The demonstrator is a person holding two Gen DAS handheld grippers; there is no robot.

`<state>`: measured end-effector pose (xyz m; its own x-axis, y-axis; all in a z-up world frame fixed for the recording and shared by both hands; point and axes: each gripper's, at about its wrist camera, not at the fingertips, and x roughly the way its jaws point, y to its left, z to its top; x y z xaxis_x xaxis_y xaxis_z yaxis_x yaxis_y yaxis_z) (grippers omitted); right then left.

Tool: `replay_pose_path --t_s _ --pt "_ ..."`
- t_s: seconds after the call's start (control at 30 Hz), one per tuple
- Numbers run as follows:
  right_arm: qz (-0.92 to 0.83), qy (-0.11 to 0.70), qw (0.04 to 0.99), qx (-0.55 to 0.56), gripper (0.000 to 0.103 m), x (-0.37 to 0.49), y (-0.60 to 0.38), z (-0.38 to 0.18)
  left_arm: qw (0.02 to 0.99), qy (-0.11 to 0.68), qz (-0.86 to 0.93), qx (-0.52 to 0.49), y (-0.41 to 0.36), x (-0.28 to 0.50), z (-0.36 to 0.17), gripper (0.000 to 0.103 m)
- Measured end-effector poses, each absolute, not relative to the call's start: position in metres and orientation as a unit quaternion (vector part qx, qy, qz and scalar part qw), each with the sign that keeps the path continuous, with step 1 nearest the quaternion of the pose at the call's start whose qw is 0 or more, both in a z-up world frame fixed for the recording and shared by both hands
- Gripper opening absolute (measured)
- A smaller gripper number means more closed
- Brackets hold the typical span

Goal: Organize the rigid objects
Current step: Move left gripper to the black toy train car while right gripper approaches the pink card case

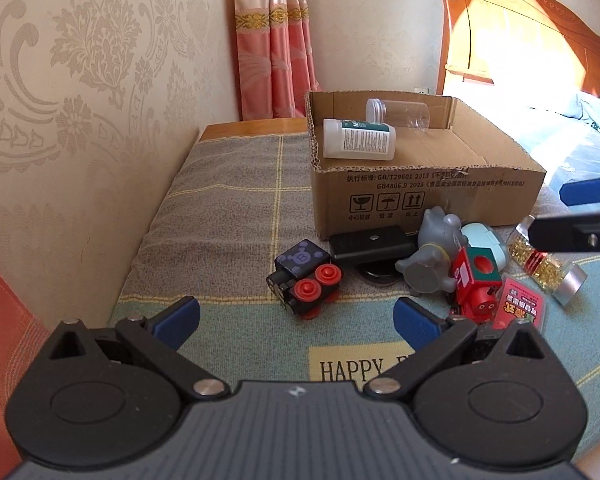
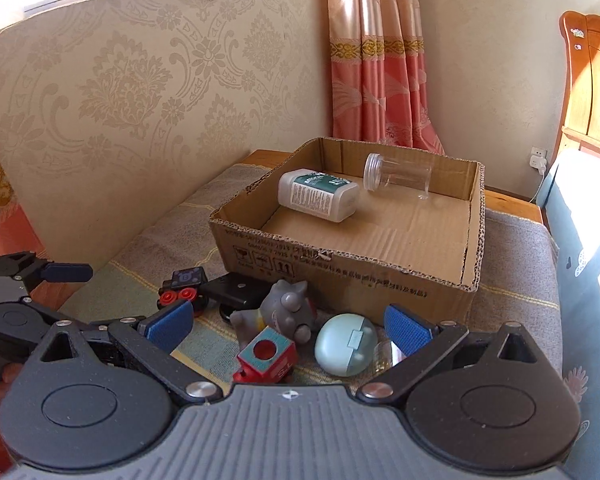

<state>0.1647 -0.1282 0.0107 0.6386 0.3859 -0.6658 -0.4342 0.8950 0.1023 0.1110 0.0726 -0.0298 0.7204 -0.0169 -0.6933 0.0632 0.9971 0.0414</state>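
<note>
On the cloth-covered desk (image 1: pixel 228 184) against the wall, your cardboard box (image 1: pixel 428 200) sits open with a white bottle (image 1: pixel 358 139) and a clear jar (image 1: pixel 398 114) lying on their sides inside it. Just in front of the box the loose things are bunched together: a black toy car with red wheels (image 1: pixel 304 278), a flat black case (image 1: pixel 372 245), a grey figurine (image 1: pixel 432 256), a red toy block (image 1: pixel 474 280), a pale green round case (image 2: pixel 346 344), a red card (image 1: pixel 518 308) and a tube of gold beads (image 1: pixel 548 266).

Your left tool (image 1: pixel 296 316) hovers low before the toy car, its blue pads spread wide apart and holding nothing. Your right tool (image 2: pixel 286 326) hangs over the figurine, red block and green case, its pads likewise wide apart and empty. The two tools are near each other, side by side.
</note>
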Motion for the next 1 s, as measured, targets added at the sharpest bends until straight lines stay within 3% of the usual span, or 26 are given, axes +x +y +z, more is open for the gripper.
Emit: replay_pose_path --t_s 0.37,0.73,1.0 --pt "0.235 0.398 0.880 -0.110 0.103 0.139 -0.112 -0.052 0.923 0.383 -0.027 0.026 0.071 0.107 -0.036 0.102" --pt "0.213 0.452 0.859 -0.111 0.103 0.163 -0.108 -0.073 0.922 0.386 -0.031 0.016 0.079 0.113 -0.039 0.102" --pt "0.243 0.448 0.847 -0.150 0.103 0.133 -0.093 -0.076 0.919 0.392 -0.034 0.006 0.083 0.131 -0.044 0.102"
